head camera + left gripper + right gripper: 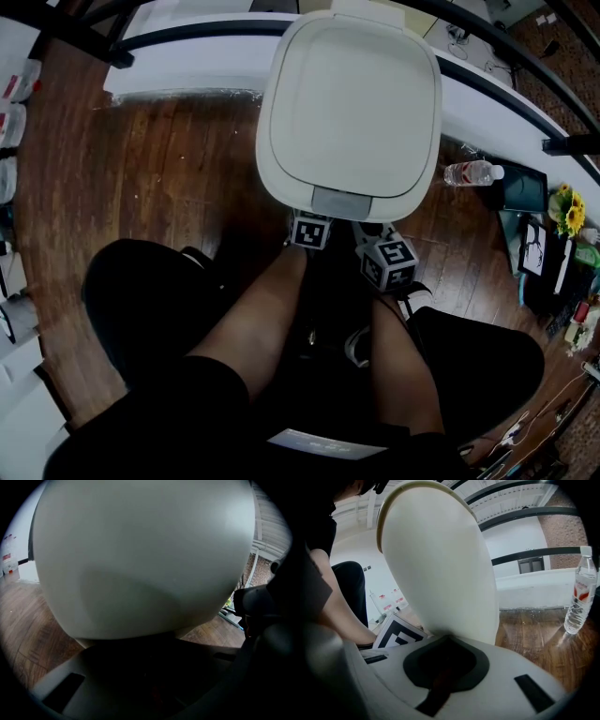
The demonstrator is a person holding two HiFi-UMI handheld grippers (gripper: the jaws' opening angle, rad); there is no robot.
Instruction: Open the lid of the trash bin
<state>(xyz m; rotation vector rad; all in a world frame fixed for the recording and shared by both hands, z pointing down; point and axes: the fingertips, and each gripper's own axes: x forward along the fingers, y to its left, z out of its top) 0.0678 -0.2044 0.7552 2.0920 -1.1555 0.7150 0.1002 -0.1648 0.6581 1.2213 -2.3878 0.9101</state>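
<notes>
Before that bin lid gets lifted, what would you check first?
1. The lid shut on the bin: ok.
2. The tab at its front edge free: ok.
3. The left gripper near the tab: ok, just below it.
4. The right gripper near too: ok.
5. Jaws open or shut: cannot tell, neither gripper view shows them clearly.
6. The bottle apart from the bin: ok.

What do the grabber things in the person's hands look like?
The left gripper and right gripper have pale grey bodies; the right one shows a dark oval hollow and dark slots. Each carries a cube of black-and-white square markers. The person wears black clothes.
</notes>
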